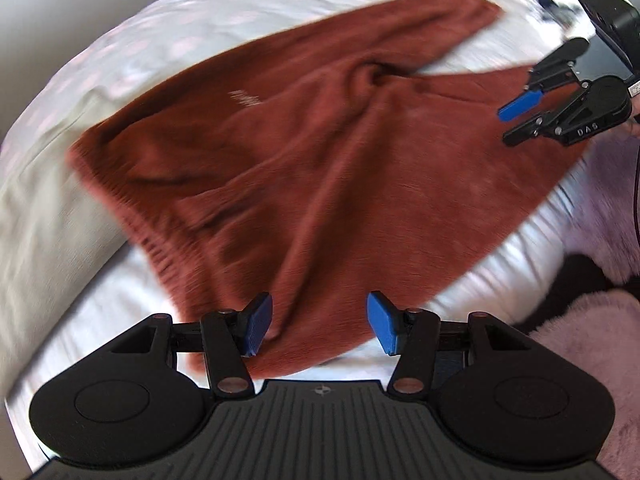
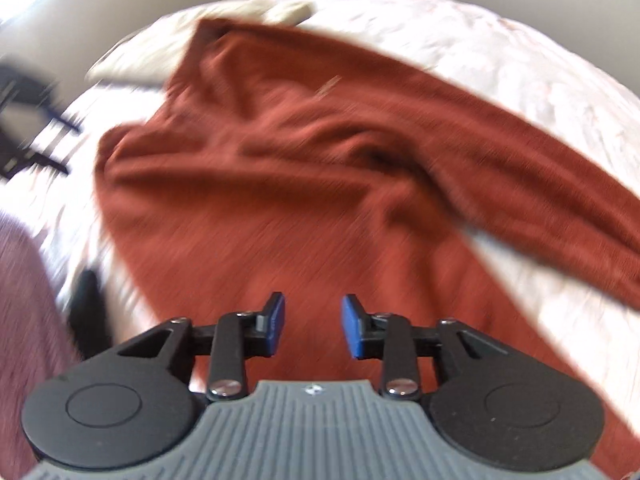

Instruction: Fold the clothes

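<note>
While the rust-red sweater [image 1: 304,168] lies spread but rumpled across the white bed [image 1: 80,280], neither gripper has hold of it. Landmark is the sweater. One sleeve [image 2: 520,168] runs out long from the body over the duvet; a deep crease [image 1: 372,74] sits near the middle where cloth bunches. A small pale mark [image 1: 244,100] shows on the chest, too blurred to read. Ribbed hem [image 1: 160,248] faces the pillow [image 1: 36,184] side.

Left gripper [image 1: 318,326] hangs above the sweater's near edge, jaws apart, nothing between the blue pads [image 1: 258,324]. Right gripper [image 2: 312,326] hovers over the lower body, jaws apart too, only cloth seen below the gap, no pinch. In the left wrist view the right gripper [image 1: 516,120] sits over the sweater's far-right edge, pads clear of the fabric.

Beside the sweater: fluffy pink throw [image 1: 592,340] off the bed's edge, a dark item [image 2: 86,300] near the lower-left of the garment, cannot tell what.

Judgement: fold not begun, garment needs flattening first. Risks: folding over the bunched crease locks in a lump; grabbing one layer only at the sleeve drags the body askew; a shallow pinch on loose knit slips out mid-lift; both views are motion-blurred, so a fast reach may miss the edge.
</note>
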